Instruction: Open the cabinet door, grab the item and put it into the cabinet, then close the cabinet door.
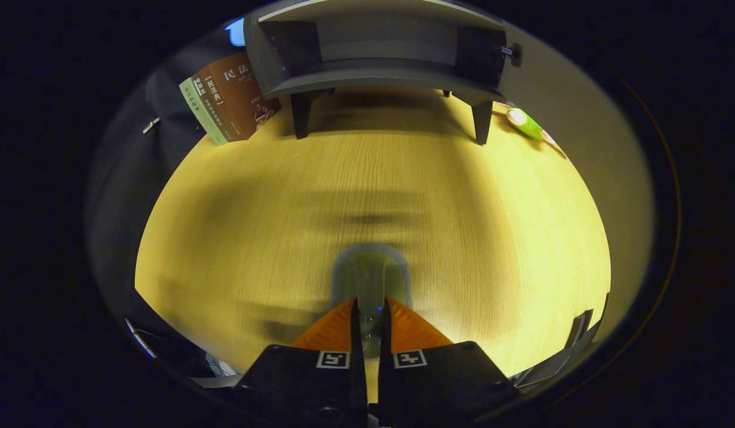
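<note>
I have one wooden surface [236,226] spread under me, and at its far edge one grey cabinet [379,53] on short legs, its door swung open to the right with the knob [514,54] showing — so I judge the opening step done and the carry under way. Left of the cabinet two books [230,101] lean together; to its right lies one small green object [524,125] I cannot identify. The item itself, a single clear glass [370,282], sits between the fingers of my claw [370,312], which is clenched on it from both sides with only a narrow gap. Next, I reckon, I must travel forward across the surface and lift enough to clear the cabinet's lower lip — keeping the glass level.
</note>
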`<state>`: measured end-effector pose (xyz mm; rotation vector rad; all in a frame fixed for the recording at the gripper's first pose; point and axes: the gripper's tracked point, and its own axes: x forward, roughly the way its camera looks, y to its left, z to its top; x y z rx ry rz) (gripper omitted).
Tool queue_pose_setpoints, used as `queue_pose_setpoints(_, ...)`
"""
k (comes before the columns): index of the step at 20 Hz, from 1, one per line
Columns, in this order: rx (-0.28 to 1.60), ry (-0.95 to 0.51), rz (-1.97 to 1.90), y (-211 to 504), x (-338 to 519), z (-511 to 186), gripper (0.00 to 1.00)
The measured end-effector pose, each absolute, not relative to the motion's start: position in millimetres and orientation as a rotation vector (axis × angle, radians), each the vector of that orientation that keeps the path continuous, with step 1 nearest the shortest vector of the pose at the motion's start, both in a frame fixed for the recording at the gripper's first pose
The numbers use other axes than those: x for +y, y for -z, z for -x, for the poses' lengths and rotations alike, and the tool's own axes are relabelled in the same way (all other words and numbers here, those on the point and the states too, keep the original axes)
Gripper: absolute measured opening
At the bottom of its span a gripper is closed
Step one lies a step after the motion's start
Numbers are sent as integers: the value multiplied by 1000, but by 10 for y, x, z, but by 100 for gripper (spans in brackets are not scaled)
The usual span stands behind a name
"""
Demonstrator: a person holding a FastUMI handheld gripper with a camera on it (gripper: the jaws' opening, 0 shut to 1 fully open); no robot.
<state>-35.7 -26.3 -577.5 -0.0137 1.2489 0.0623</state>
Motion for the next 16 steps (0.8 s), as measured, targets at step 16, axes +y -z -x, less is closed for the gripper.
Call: queue_pose_setpoints(16,870,98,-5,3946,23,-405,12)
